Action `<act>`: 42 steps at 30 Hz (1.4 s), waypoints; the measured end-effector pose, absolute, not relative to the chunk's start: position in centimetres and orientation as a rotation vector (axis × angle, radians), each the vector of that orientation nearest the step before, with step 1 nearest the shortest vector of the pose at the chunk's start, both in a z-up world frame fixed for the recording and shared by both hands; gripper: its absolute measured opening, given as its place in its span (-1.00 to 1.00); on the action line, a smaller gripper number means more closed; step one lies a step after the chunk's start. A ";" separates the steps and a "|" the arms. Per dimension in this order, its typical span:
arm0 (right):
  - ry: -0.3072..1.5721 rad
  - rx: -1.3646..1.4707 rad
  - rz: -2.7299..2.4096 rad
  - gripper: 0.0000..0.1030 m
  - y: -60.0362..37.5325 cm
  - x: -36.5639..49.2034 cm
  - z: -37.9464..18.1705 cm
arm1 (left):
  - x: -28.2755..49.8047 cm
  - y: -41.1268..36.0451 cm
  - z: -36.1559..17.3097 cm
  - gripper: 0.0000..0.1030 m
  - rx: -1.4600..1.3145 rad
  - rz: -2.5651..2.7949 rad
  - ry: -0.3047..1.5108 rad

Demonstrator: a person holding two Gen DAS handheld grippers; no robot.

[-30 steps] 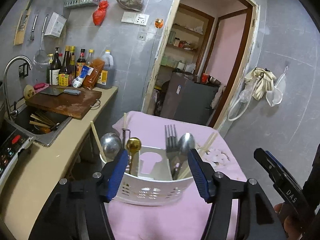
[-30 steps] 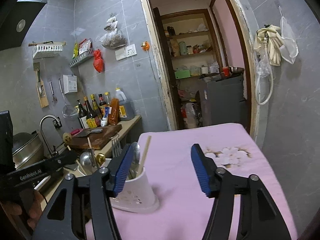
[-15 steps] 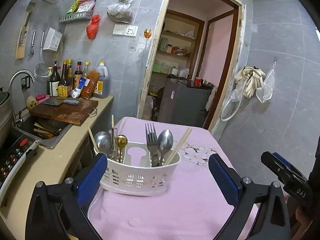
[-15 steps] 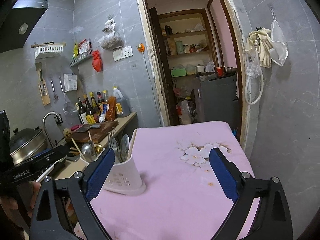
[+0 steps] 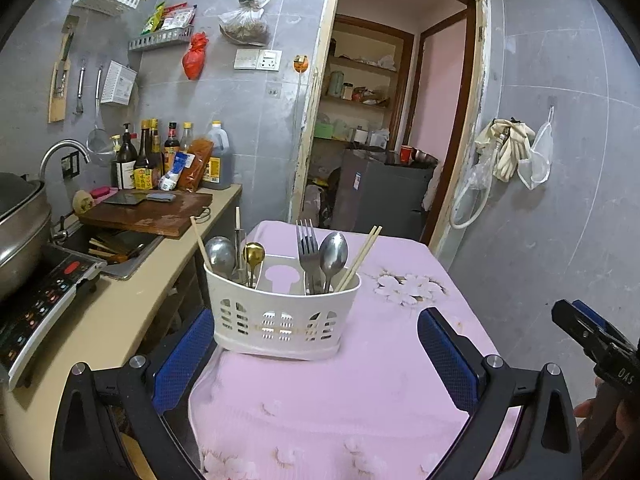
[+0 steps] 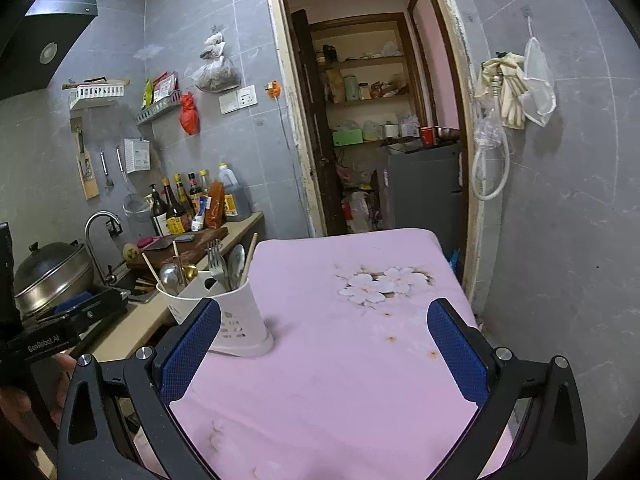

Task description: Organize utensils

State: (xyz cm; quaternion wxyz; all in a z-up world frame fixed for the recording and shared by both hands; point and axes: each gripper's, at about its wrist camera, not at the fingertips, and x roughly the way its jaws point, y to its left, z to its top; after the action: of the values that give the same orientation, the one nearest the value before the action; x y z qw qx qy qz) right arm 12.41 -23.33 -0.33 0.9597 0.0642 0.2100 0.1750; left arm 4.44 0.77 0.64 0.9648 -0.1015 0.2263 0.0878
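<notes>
A white slotted utensil caddy (image 5: 280,316) stands on the pink cloth-covered table (image 5: 360,384) near its left edge. Its right compartment holds a fork (image 5: 306,240), a spoon (image 5: 334,250) and chopsticks (image 5: 360,256). The left one holds a steel spoon (image 5: 219,254), a gold spoon (image 5: 254,252) and a single chopstick. My left gripper (image 5: 315,314) is open just in front of the caddy, touching nothing. My right gripper (image 6: 325,304) has its jaws opening over bare cloth, with the caddy (image 6: 236,332) off to its left.
Left of the table runs a beige counter (image 5: 120,312) with a sink (image 5: 116,244), a wooden cutting board (image 5: 148,210), sauce bottles (image 5: 168,156) and an induction cooker (image 5: 44,300) under a steel pot. A doorway (image 6: 380,140) opens behind the table. A grey tiled wall stands on the right.
Both grippers opened wide and drew back toward the near edge of the table. The left one let go of the caddy, which stayed standing on the cloth.
</notes>
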 end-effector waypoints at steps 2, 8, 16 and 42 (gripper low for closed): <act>0.429 0.133 0.345 0.97 -23.9 11.9 -0.5 | 4.1 0.6 0.7 0.99 -0.202 0.181 0.460; 0.443 0.128 0.334 0.97 -24.6 10.4 -0.8 | 2.6 -0.2 0.3 0.99 -0.186 0.190 0.467; 0.464 0.130 0.324 0.97 -25.1 7.9 -1.3 | 0.6 -1.3 0.1 0.99 -0.170 0.175 0.464; 0.431 0.151 0.309 0.97 -25.5 5.2 -0.9 | -2.5 -1.8 0.2 0.99 -0.167 0.185 0.459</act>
State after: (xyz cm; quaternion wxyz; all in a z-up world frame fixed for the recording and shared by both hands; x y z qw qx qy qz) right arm 5.16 -25.51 -0.85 0.9623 0.0743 0.2127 0.1525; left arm -2.47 -1.78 0.19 0.9661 -0.0828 0.2269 0.0915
